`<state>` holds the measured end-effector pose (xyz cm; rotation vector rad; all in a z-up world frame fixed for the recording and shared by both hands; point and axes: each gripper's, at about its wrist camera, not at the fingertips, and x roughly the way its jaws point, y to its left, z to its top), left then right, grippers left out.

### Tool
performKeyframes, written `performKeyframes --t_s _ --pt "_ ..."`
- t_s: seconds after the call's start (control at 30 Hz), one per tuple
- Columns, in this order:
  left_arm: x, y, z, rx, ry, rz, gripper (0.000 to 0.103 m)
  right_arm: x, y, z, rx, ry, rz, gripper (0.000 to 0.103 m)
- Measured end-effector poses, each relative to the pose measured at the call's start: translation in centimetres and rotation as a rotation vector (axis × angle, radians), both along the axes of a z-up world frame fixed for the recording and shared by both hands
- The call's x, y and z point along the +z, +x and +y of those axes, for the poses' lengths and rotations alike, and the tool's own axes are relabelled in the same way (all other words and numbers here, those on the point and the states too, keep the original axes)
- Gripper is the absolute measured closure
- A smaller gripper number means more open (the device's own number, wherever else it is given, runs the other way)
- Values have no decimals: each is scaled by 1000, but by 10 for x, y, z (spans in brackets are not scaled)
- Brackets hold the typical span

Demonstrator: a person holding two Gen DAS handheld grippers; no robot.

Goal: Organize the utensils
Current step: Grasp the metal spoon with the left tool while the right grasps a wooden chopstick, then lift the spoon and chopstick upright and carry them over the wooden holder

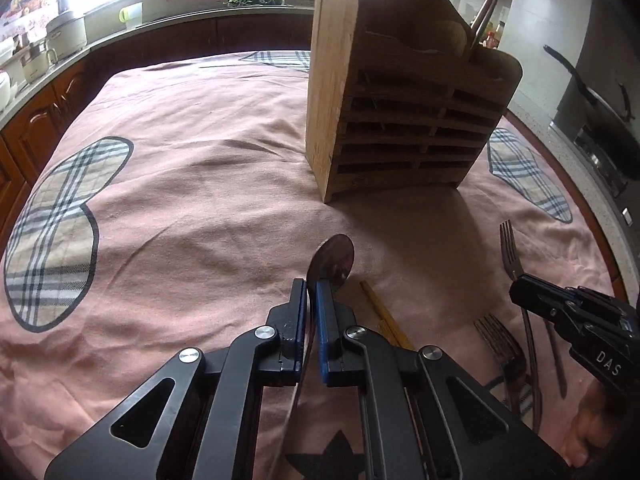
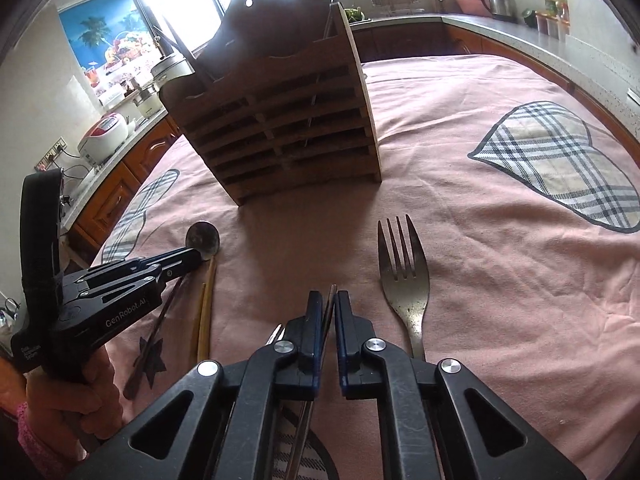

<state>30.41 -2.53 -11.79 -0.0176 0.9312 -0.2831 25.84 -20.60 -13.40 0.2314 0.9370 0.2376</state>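
Right, the left gripper (image 1: 311,286) is clamped on a spoon (image 1: 333,258), its bowl poking out just past the pads, low over the pink cloth (image 1: 192,184). Just right of it lie bamboo chopsticks (image 1: 382,314), then a fork (image 1: 498,340) further right. The right gripper (image 2: 329,300) is pinched tight on a thin dark utensil handle (image 2: 330,312); what sort of utensil, I cannot tell. Beside it on the right lies a large fork (image 2: 404,276), tines pointing away. Dead ahead of both, the slatted wooden holder (image 1: 404,120) stands upright, already holding a few utensils, with bare cloth between.
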Motion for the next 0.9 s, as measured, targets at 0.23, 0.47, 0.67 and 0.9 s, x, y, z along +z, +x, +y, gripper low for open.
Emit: performKeyframes --t_s 0.23,0.47,0.67,0.9 --pt "11 -13 12 5 -38 -7 101 19 -7 3 8 11 -48 99" --pt "32 -26 23 9 -100 -47 101 34 -11 3 9 45 -77 99" --pt "60 -43 34 18 -156 -104 101 50 -16 0 1 64 -111 99" --pt "89 -60 39 14 -209 -168 101 76 -27 -1 -5 84 -173 99"
